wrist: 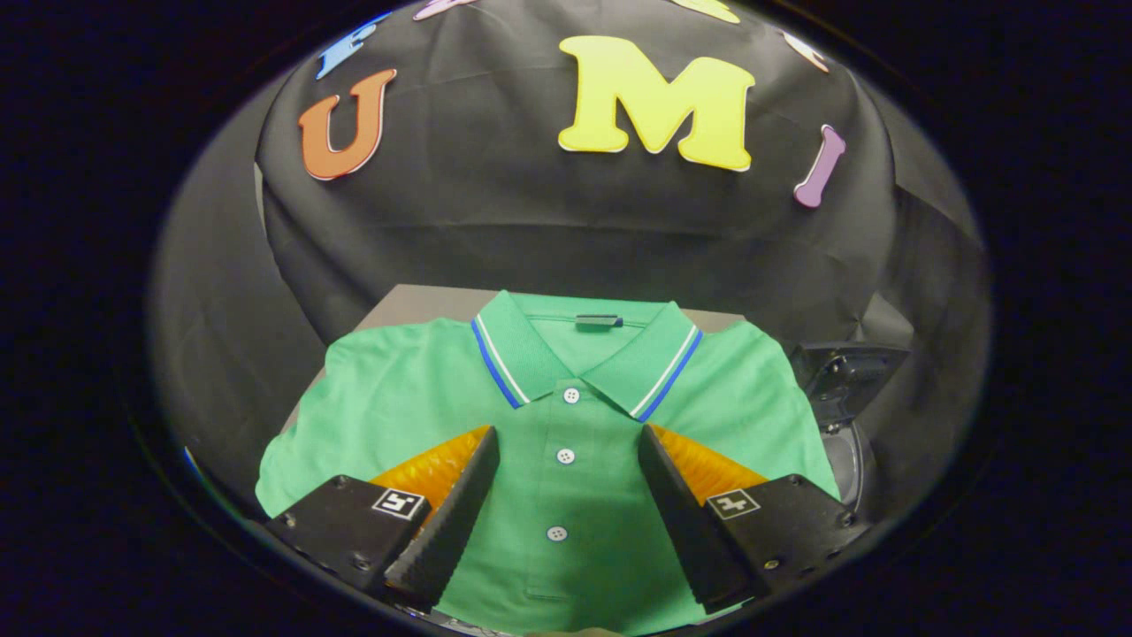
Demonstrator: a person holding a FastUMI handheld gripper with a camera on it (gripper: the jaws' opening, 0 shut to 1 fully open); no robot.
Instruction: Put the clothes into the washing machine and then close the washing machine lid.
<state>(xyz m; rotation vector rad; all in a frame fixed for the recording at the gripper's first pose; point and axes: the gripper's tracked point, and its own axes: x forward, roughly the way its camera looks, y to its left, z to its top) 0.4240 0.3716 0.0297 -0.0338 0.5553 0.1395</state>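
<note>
Two fingers of our gripper [566, 442] spread wide and empty above the green cotton polo shirt [566, 416], which lies flat on the grey surface [416, 305], its button placket running straight ahead between them.

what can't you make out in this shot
- Gripper view: the lower part of the shirt is covered by the two fingers of the open hand-held gripper and cut off below them.
- The surface under the shirt shows just as a strip past the collar; the shirt hides the rest.
- The dark device beside the shirt's right sleeve is too dim and partly hidden to identify; whether it is the washing machine cannot be told.
</note>
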